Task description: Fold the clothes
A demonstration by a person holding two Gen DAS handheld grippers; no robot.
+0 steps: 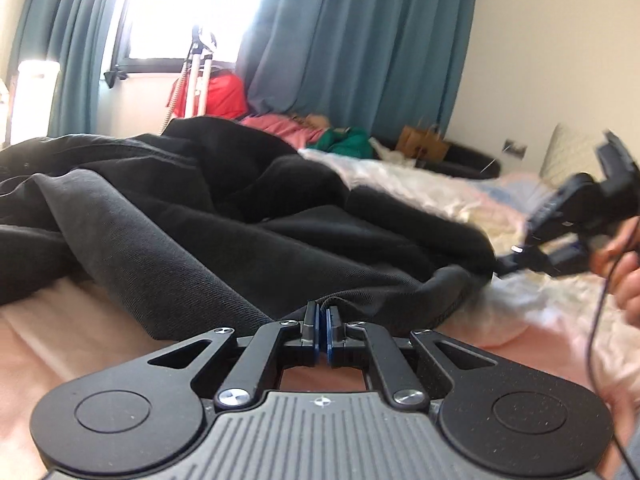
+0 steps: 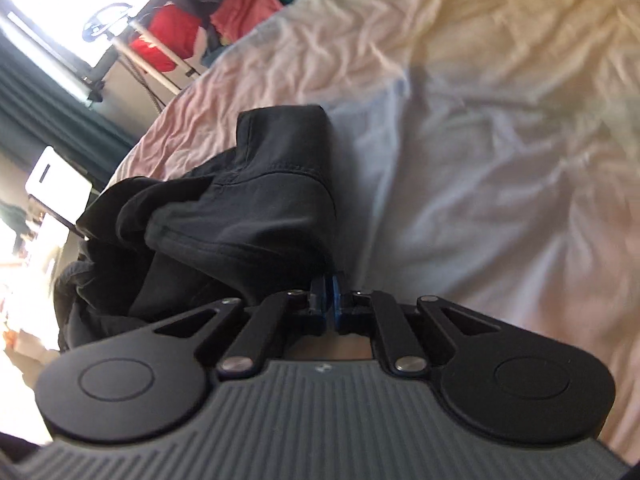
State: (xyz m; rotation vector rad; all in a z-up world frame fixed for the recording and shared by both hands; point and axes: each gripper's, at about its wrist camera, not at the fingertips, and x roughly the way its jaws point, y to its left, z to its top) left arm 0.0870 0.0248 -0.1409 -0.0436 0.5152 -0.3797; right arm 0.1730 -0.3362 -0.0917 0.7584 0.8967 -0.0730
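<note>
One black garment point(image 1: 208, 216) lies crumpled on the bed point(image 1: 72, 344), heaped in thick folds over a wrinkled pale pink and white sheet point(image 2: 500, 128). Its stitched hem runs along the near edge, and the left gripper point(image 1: 322, 320) is clamped tight on that hem, its blue pads pressed together with a sliver of dark cloth pinched between them. That gripper points low across the mattress, almost level with the cloth.

In the right wrist view the same garment point(image 2: 248, 200) rises as a folded mound to the left of centre, and the right gripper point(image 2: 330, 300) has its jaws closed at the lower corner of the mound; the cloth's edge meets the pads, and a bit of fabric seems caught there, though blur makes it hard to be sure. This view is rolled well over, so the bed slants across the picture. From the left wrist view the right gripper point(image 1: 516, 264) appears at the far right, blurred, angled down to the garment's corner, with a hand point(image 1: 624, 276) behind it and a thin dark cable point(image 1: 600, 320) hanging beside.

Beyond the bed hang teal curtains point(image 1: 360, 48) around a bright window point(image 1: 192, 4). Below them sit a red bag point(image 1: 224, 96), pink clothing point(image 1: 280, 126), a green item point(image 1: 344, 140) and a brown paper bag point(image 1: 422, 142).
</note>
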